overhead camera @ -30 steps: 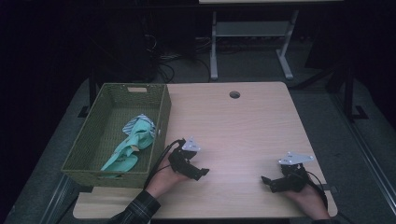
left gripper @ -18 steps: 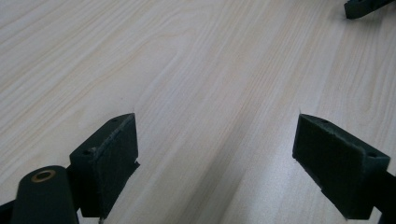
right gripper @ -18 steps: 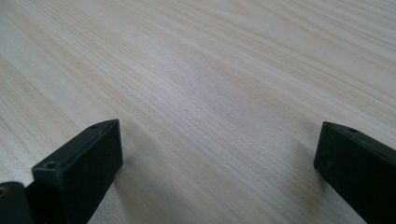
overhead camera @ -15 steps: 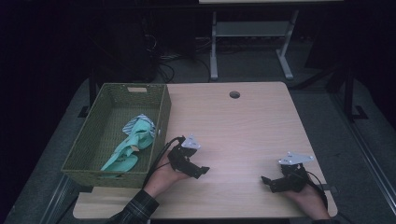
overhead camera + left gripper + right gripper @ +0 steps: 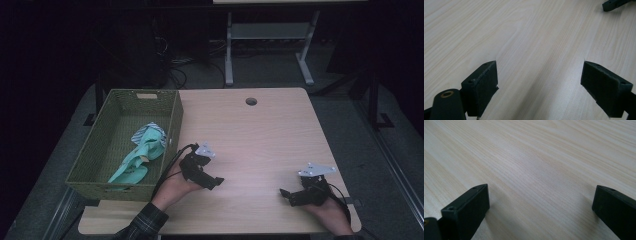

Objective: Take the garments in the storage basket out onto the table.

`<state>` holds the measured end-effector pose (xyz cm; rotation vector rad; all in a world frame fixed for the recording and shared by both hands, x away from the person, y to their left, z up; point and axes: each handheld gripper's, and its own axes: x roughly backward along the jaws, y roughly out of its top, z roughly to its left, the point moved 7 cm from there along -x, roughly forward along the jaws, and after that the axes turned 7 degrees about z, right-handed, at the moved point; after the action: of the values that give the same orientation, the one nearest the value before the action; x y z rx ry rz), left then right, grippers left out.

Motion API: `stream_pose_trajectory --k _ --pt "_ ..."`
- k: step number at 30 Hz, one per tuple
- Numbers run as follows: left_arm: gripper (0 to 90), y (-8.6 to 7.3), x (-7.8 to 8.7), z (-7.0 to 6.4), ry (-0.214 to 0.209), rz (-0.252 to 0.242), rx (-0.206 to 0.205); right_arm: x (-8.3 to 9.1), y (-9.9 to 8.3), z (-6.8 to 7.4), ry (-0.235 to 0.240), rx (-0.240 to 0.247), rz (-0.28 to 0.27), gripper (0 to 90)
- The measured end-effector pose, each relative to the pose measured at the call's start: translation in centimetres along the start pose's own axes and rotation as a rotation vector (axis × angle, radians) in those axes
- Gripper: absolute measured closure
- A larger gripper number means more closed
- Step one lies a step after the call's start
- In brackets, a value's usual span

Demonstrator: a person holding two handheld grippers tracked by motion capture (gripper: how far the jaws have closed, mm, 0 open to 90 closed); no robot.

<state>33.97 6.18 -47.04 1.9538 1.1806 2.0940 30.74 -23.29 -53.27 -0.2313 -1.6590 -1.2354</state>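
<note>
On the table (image 5: 260,135), two grippers are held low over the bare wood near the front edge. The left gripper (image 5: 216,181) is seen in the high view just right of the basket (image 5: 95,155), with its jaws pointed toward the table's middle and right. In the left gripper view its jaws are spread wide, with nothing but wood grain between them, and the pads (image 5: 485,82) are seen close above the surface. A dark tip of the right gripper (image 5: 614,4) is caught at the top right corner of that view.

The right gripper (image 5: 286,194) is held near the front right corner, well apart from the left one, its jaws pointed left. In the right gripper view its jaws are likewise spread wide and nothing is pinched between them.

A cloth (image 5: 142,152), teal with a striped part at its far end, is left crumpled inside the basket, stretched along its floor toward the right wall. The basket is set at the table's left edge. Neither gripper is touching the cloth or the basket.
</note>
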Motion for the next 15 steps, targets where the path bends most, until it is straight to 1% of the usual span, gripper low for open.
stream_pose_trajectory --k 1,2,5,7,8,9,10,12,15 --pt "13.4 0.1 0.0 -0.1 -0.003 -0.007 0.010 0.0 0.0 0.0 0.000 0.000 0.000 0.8" --pt "13.4 0.1 0.2 0.0 -0.002 0.003 -0.003 0.0 0.0 0.0 0.000 0.000 0.000 0.8" --pt "13.4 0.3 0.5 0.0 -0.002 0.009 -0.011 0.0 0.0 0.0 0.000 0.000 0.000 0.8" --pt "13.3 0.6 0.7 -0.1 -0.003 0.003 -0.006 0.0 0.0 0.0 0.000 0.000 0.000 0.8" --pt "13.4 0.6 0.8 0.0 -0.002 0.006 -0.013 0.0 0.0 0.0 0.000 0.000 0.000 0.8" --pt "13.3 0.8 0.9 -0.1 -0.003 -0.003 -0.002 0.0 0.0 0.0 0.000 0.000 0.000 0.8" --pt "13.4 0.8 1.1 0.0 0.000 0.002 -0.011 0.0 0.0 0.0 0.000 0.000 0.000 0.8" --pt "13.4 1.0 1.2 0.1 -0.003 -0.005 -0.005 0.0 0.0 0.0 0.001 0.001 0.000 0.8" --pt "13.4 1.0 1.5 0.2 -0.001 0.006 -0.013 0.0 0.0 0.0 0.001 -0.002 -0.001 0.8"
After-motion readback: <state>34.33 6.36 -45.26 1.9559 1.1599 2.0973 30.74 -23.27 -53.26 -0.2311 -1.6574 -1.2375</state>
